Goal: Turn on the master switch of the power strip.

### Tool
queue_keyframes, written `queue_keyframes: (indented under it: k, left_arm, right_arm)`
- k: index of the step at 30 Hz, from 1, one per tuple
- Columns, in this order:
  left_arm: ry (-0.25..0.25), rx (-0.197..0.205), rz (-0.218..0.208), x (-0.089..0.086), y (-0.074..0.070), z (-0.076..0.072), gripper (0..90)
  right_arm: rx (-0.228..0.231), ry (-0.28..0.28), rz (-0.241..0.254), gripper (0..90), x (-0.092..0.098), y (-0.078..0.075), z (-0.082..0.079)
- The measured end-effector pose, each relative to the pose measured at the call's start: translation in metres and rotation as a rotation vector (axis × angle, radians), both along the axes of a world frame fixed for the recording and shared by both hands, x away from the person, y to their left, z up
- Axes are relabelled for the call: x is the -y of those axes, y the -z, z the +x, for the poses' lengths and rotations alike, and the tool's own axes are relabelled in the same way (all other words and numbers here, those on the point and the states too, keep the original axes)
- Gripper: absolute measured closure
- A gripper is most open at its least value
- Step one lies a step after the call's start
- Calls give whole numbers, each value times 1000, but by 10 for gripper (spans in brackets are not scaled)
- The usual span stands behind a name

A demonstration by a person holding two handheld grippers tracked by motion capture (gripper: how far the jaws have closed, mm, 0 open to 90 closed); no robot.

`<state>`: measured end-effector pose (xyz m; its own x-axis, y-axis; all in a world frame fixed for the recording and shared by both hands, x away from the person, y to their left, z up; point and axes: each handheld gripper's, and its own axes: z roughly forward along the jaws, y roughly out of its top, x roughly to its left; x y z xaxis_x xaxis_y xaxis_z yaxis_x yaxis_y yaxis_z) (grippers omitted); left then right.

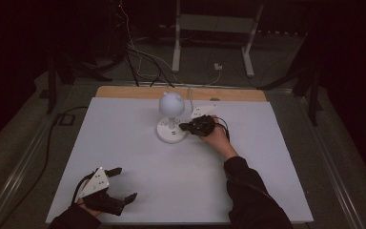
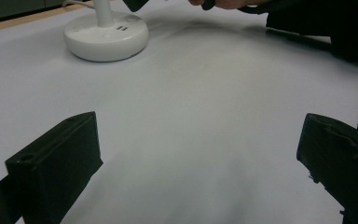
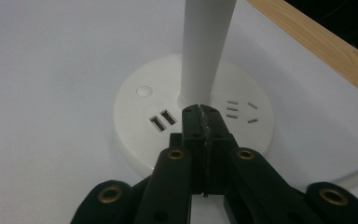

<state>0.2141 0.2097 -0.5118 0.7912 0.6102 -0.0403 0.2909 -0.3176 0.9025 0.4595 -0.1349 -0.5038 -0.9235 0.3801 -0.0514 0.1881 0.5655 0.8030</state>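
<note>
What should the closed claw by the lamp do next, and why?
Probably nudge a little to the side and press the round button on the lamp's base. The right claw is shut, with its tip over the base right by the pole, so it looks set for poking, not grabbing. The left claw waits open, far away.

The lamp (image 1: 170, 116) is plain white: globe, stem and round base, with dark USB slots and grey socket slits on the base (image 3: 193, 114). The bench (image 1: 124, 157) wears a pale white sheet, with a light wood strip along its far edge. Both tongs (image 1: 118, 183) (image 3: 204, 116) are black, with brass-coloured rivets on the right ones. The sleeve (image 1: 255, 200) is black.
</note>
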Motion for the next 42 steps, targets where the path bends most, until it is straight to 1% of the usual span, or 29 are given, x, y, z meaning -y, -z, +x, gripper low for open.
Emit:
queue_keyframes:
  k: [6,13,15,25,28,33,37,41,42]
  left_arm:
    - [1,-2,2,0,0,0,1]
    - [0,-4,2,0,0,0,1]
    - [0,-5,2,0,0,0,1]
    - [-2,-7,8,1,1,0,1]
    - [-1,-8,10,1,1,0,1]
    - [-1,-8,10,1,1,0,1]
    - [-3,-10,9,1,1,0,1]
    - [-2,-7,10,1,1,0,1]
    - [-1,-7,11,1,1,0,1]
  right_arm:
    - [-22,37,-11,900,0,5,4]
    - [-27,35,0,900,0,7,4]
    - [-13,44,-21,900,-2,6,2]
    - [6,55,-54,900,-9,5,-1]
    - [23,54,-82,900,-12,4,-3]
    - [24,63,-95,900,-13,3,-4]
    - [46,54,-147,900,-18,1,-5]
    - [46,55,-166,900,-20,0,-5]
    - [54,55,-176,900,-21,0,-6]
